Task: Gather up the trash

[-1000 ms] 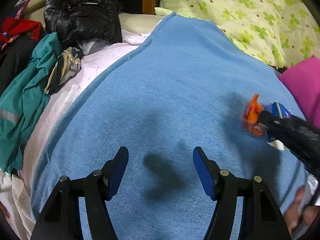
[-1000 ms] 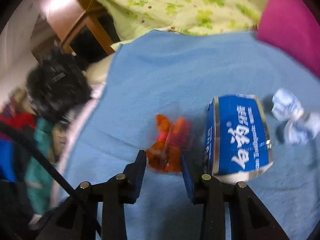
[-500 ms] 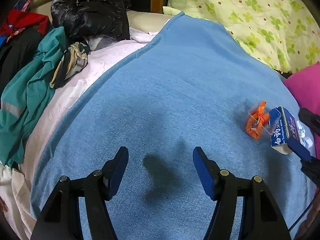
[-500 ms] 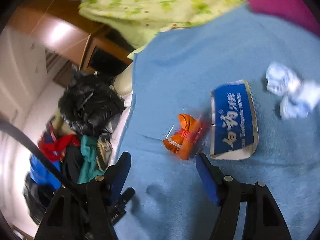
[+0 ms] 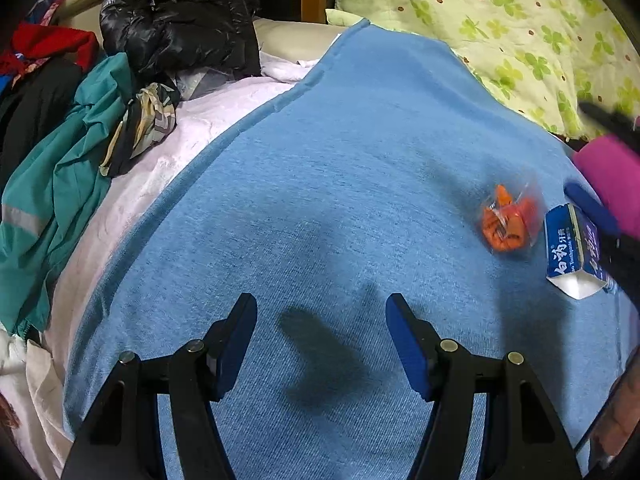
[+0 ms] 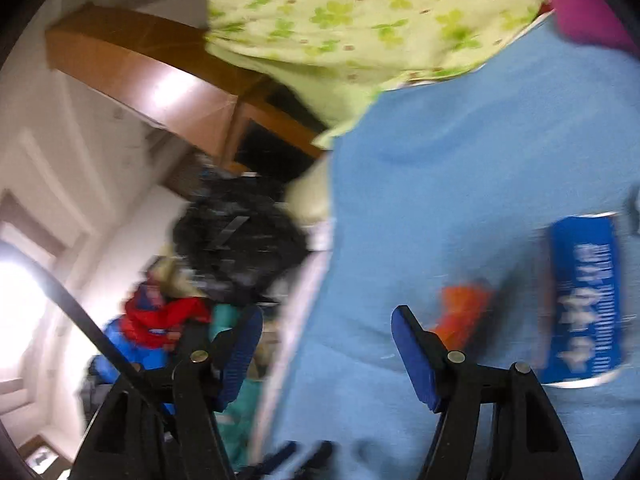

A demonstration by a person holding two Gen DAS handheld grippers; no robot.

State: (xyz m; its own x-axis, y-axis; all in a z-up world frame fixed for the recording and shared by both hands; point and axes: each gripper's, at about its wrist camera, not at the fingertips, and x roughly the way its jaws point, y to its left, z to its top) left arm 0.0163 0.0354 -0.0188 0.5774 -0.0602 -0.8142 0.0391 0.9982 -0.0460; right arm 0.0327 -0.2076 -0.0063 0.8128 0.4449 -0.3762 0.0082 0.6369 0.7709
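R gripper (image 6: pixel 326 354) fingers wide, nothing between – orange wrapper (image 5: pixel 506 220) lies loose by blue carton (image 5: pixel 570 250) on bed; L gripper (image 5: pixel 322 346) wide, empty – next I re-aim, pinch wrapper.

Blue blanket (image 5: pixel 340 168) spread over the bed, clover-print quilt (image 5: pixel 520 28) bunched behind. Black puffer jacket (image 5: pixel 176 16), teal garment (image 5: pixel 56 184) and red clothing (image 5: pixel 52 42) heaped alongside. Magenta cushion (image 5: pixel 612 172) opposite.

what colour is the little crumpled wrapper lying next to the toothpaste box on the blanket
Orange, with some clear plastic round it. The wrapper shows best in the left wrist view.
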